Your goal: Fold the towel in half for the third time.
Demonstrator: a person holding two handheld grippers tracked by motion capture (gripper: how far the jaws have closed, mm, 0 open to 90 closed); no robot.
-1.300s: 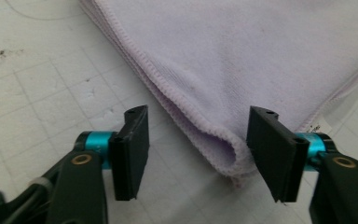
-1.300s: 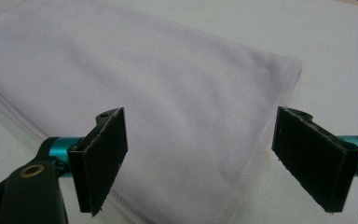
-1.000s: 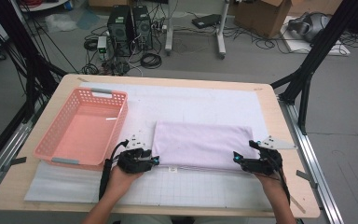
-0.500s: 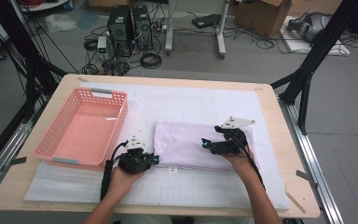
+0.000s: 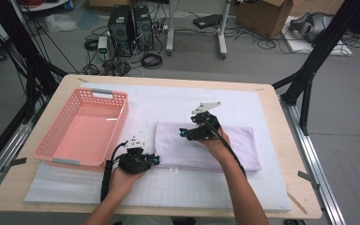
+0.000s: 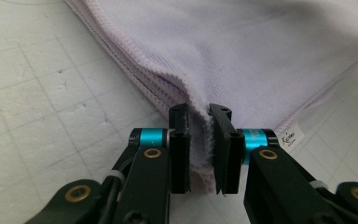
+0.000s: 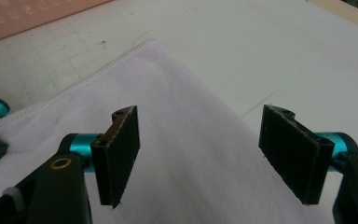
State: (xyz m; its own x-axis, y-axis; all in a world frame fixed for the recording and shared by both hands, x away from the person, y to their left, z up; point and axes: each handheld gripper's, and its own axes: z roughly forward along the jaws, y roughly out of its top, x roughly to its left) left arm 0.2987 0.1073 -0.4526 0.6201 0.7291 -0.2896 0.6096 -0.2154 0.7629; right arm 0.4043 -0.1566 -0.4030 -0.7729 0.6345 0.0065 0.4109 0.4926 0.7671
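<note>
A folded pale lilac terry towel (image 5: 206, 147) lies flat on the white gridded mat (image 5: 262, 187) that covers the light wooden table (image 5: 304, 206), toward the near middle of the mat. The left gripper (image 6: 199, 135) sits at the towel's near left corner and is clenched on the stacked hem there, the cloth bunched between its black pads (image 6: 179, 140); a small white label (image 6: 292, 138) sticks out of the towel's edge just beside it. The right gripper (image 7: 200, 154) hovers over the towel's upper left part, its jaws apart with nothing between them though they have just been narrowing, bare cloth beneath. In the high view the right gripper (image 5: 198, 131) is well apart from the left gripper (image 5: 143, 161). A salmon-pink plastic lattice basket (image 5: 82, 129) stands to the left of the towel, close to the left gripper but not touching it. Nothing lies on the towel besides the grippers. Beyond the table, black computer towers (image 5: 131, 23) and tangled cables (image 5: 154, 58) crowd the grey floor
</note>
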